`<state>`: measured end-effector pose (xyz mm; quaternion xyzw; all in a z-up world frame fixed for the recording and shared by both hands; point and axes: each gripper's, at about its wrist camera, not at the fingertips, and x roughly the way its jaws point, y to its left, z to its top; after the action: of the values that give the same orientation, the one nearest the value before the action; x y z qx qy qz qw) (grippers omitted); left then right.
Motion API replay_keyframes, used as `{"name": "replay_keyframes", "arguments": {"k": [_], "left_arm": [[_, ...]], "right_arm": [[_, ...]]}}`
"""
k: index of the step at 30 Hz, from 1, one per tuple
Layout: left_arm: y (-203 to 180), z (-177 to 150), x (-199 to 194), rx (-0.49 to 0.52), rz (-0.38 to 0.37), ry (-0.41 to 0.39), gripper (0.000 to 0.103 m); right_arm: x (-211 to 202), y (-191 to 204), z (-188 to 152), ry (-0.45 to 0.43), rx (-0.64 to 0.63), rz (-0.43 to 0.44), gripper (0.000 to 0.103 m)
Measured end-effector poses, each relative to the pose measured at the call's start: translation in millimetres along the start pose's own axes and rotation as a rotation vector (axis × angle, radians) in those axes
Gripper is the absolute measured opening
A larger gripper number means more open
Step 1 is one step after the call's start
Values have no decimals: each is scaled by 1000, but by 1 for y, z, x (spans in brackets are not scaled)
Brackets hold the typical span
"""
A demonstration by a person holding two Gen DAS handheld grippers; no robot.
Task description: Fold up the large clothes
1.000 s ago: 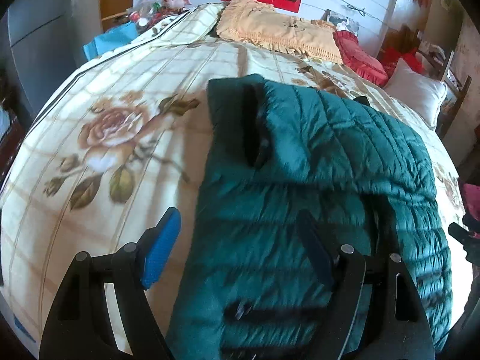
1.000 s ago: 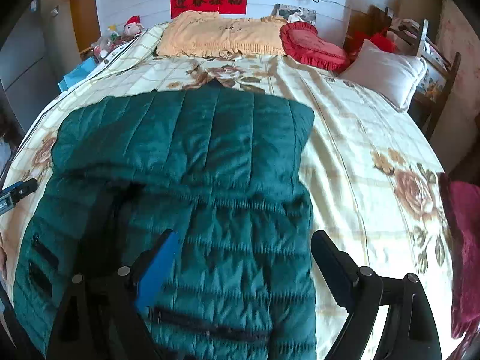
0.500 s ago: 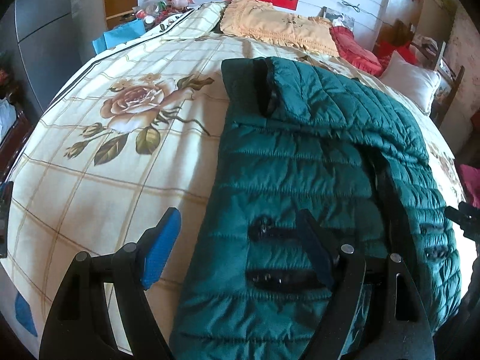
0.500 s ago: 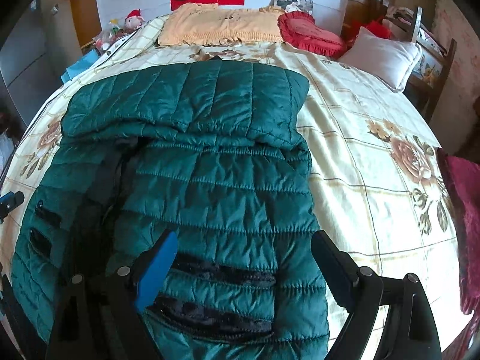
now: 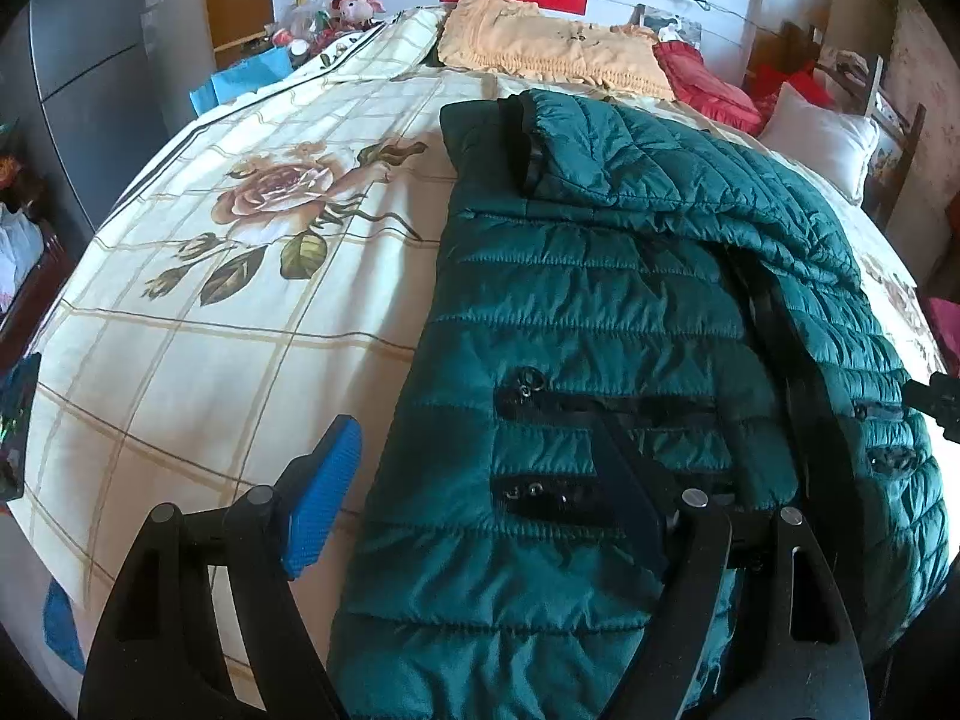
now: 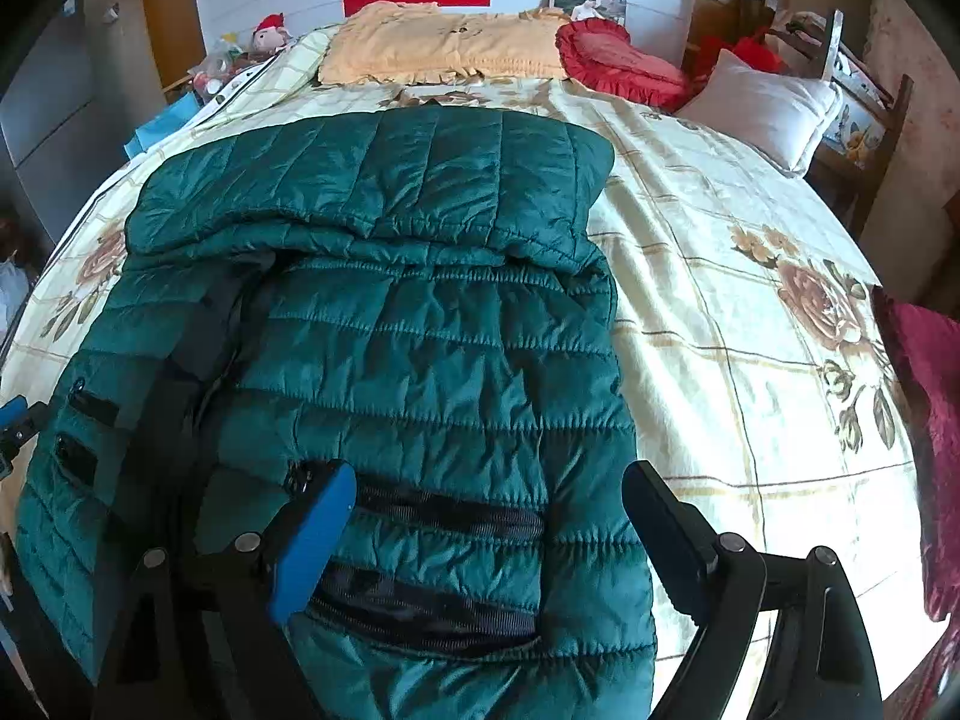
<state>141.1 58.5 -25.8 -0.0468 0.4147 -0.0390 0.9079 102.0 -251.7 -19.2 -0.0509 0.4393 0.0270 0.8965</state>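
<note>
A dark green quilted puffer jacket lies on the bed, its far part folded over toward me; it also shows in the right wrist view. Black zipped pockets show near its hem. My left gripper is open and empty, hovering over the jacket's near left edge. My right gripper is open and empty, hovering over the jacket's near right part. The tip of each gripper shows at the side edge of the other's view.
The bed has a cream floral bedspread. A yellow pillow, a red cushion and a white pillow lie at the head. A dark red cloth lies at the right edge. Toys and a cabinet stand at the far left.
Both grippers have pulled back toward the foot of the bed, staying open. The jacket's near pockets and hem have come into view.
</note>
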Motion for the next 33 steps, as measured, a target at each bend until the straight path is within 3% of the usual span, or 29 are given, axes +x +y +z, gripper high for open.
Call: {"name": "replay_keyframes", "arguments": {"k": [20,33], "left_arm": [[-5,-4,3,20,13,17,80],[7,-9,1,-14,-33,45,80]], "right_arm": [[2,-6,-11,28,5,17,89],[-9,-22,-14,24,19,6,89]]}}
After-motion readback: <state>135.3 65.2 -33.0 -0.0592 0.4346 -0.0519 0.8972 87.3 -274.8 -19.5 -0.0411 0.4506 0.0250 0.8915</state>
